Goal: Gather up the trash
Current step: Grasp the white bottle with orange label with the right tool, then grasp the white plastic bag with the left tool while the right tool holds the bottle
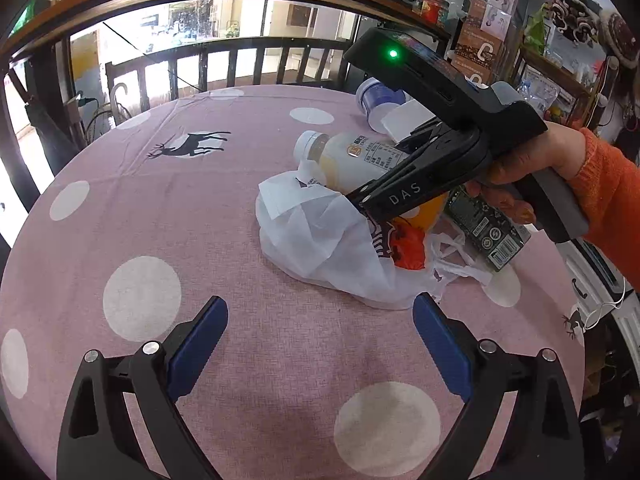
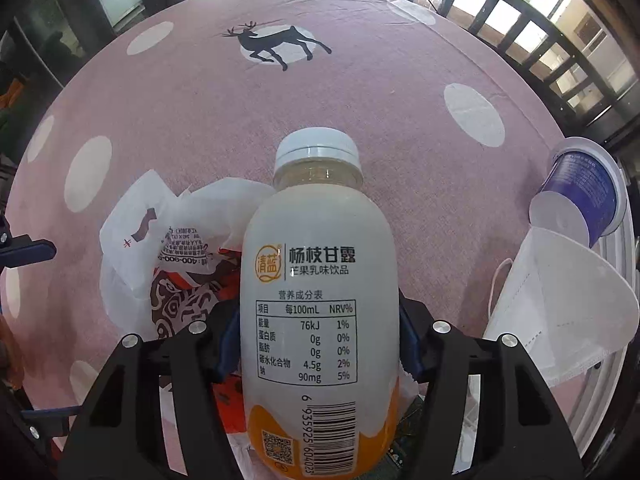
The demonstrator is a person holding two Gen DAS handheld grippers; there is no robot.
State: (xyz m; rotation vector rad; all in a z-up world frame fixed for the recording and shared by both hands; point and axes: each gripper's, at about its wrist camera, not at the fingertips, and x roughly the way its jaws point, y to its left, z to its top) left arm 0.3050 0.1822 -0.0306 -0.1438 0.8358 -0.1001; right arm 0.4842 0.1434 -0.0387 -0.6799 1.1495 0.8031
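Hiding its own fingertips, the right gripper (image 2: 320, 344) clamps the bottle (image 2: 320, 300); left gripper (image 1: 320, 320) jaws wide.

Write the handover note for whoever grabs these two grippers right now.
Left gripper: open, empty, hovering over the tablecloth just short of the white plastic bag.
Right gripper: shut on the drink bottle, held by its body above the bag.
Loose on the table: blue yogurt cup on its side, white face mask, green carton.
Done: bottle picked up.
Left: get the bottle into the bag, then the cup, mask and carton.
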